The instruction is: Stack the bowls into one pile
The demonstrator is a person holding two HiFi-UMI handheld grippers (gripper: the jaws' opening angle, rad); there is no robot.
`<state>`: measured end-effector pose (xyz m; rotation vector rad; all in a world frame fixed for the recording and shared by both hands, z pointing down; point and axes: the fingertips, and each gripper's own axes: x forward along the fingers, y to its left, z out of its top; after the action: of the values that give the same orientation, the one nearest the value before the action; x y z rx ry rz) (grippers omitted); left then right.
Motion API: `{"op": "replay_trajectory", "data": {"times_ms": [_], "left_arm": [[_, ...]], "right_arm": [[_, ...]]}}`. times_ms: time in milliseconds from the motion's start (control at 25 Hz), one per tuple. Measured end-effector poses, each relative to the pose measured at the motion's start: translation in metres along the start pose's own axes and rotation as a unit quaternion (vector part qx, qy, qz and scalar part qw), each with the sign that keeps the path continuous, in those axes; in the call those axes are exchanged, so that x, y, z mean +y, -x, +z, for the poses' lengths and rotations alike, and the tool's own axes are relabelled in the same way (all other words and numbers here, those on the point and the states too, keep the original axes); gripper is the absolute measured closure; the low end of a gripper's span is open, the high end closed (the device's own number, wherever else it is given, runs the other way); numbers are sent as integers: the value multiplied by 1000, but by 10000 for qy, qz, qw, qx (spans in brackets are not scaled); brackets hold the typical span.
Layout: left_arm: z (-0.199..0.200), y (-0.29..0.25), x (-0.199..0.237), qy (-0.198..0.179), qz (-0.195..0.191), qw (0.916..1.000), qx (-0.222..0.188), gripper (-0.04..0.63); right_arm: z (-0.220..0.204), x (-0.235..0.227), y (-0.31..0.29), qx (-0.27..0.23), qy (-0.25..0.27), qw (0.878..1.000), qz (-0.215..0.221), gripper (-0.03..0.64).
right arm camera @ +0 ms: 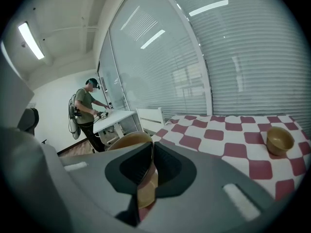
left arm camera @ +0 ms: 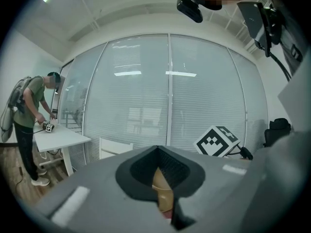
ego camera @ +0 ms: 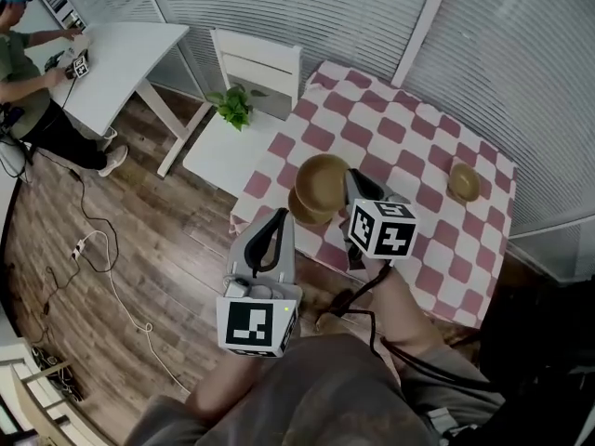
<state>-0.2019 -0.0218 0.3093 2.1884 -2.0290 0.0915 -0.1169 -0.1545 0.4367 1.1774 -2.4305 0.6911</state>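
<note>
Head view: left tool (ego camera: pixel 280 219) pinches the lower bowl (ego camera: pixel 303 210), right tool (ego camera: pixel 350 180) pinches the upper bowl (ego camera: pixel 323 181), third bowl (ego camera: pixel 464 182) sits well apart on the table (ego camera: pixel 409 137); seemingly no pile yet.

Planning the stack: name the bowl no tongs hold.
The lone bowl at the far right. The upper bowl is in the right tongs, the lower bowl in the left tongs.
</note>
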Motion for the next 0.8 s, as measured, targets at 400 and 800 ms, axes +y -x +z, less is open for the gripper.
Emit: {"op": "replay_trajectory", "data": {"times_ms": [400, 800], "left_arm": [[-57, 2, 39, 283, -57, 9983, 510, 595], [-85, -5, 46, 358, -308, 9958, 779, 595]], "right_arm": [[-74, 5, -38, 543, -156, 9981, -243, 574], [-96, -12, -54, 574, -74, 9961, -671, 563]]}}
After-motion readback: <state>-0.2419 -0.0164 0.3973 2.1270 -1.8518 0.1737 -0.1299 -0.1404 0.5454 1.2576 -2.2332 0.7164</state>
